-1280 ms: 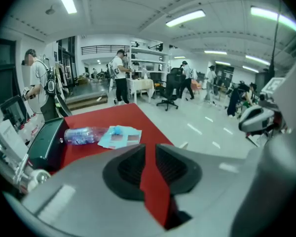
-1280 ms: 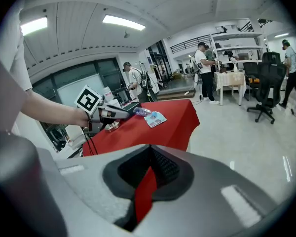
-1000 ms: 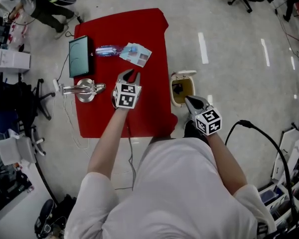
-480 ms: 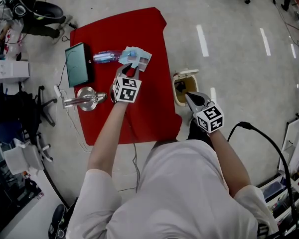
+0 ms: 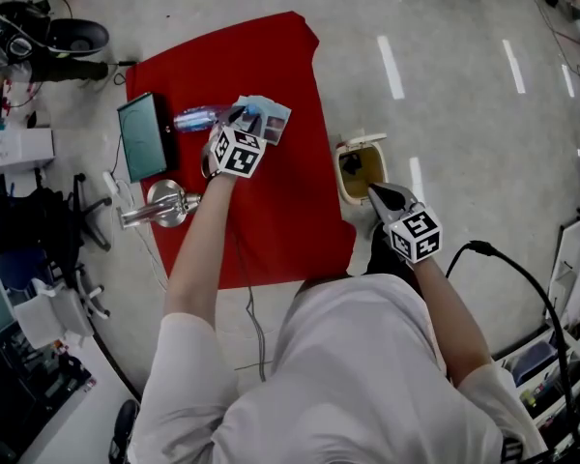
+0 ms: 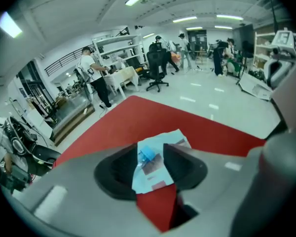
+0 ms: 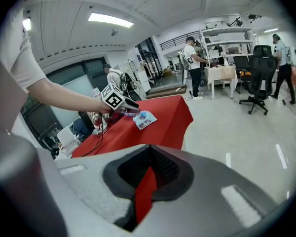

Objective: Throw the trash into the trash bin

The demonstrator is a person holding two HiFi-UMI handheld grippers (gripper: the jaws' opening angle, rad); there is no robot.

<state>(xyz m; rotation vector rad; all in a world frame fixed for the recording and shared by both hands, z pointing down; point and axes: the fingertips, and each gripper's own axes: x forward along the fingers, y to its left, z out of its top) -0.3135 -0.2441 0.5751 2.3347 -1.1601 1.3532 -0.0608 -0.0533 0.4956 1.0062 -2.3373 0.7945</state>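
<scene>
While the pale-blue flat packet point(image 5: 275, 119) lies far on the red counter point(image 5: 280, 201), my left gripper point(image 5: 240, 119) hangs over it, jaws just opened partway to straddle it, and my right gripper point(image 5: 385, 197), jaws together and empty, waits by the cream trash bin point(image 5: 360, 167).

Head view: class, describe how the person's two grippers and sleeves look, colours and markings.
The left gripper and right gripper each carry a white cube with black square markers behind grey jaws with black pads. The person wears a white short-sleeved shirt.
</scene>
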